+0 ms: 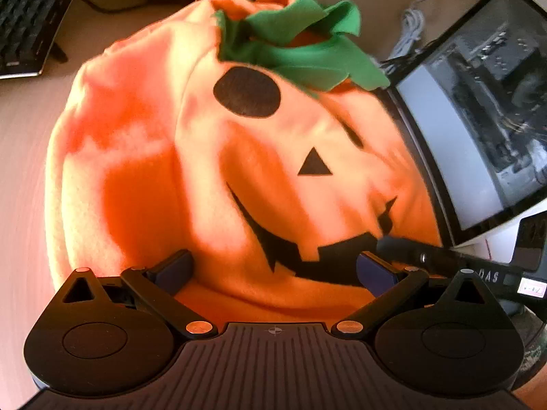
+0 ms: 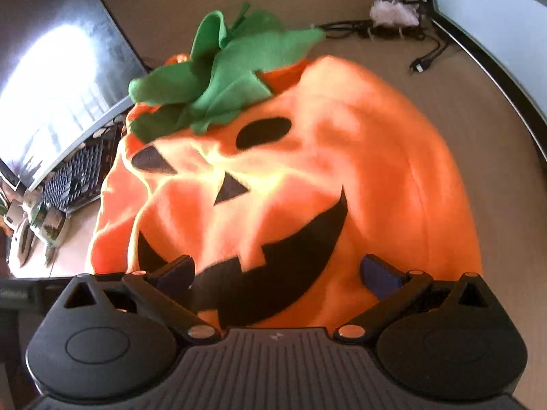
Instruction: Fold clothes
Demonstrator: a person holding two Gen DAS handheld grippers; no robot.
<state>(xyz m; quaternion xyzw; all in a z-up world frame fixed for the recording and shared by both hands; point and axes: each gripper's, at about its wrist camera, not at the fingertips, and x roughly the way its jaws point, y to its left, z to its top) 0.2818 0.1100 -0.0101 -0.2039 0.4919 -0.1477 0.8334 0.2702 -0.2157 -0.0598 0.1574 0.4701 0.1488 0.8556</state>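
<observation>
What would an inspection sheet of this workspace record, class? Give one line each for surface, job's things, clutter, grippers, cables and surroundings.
Surface: beige desk, sunlit.
Job's things: orange pumpkin costume with green leaf collar, lying rumpled and unfolded.
Clutter: keyboard; small items at the desk edge, unclear.
Grippers: left gripper and right gripper both open over the costume's near hem.
Cables: white cable; black cables.
Surroundings: monitor.

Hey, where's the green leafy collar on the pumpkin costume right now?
The green collar sits at the far top end of the orange pumpkin costume, just above the black oval eye. In the right wrist view it lies upper left of centre, near the keyboard.
</observation>
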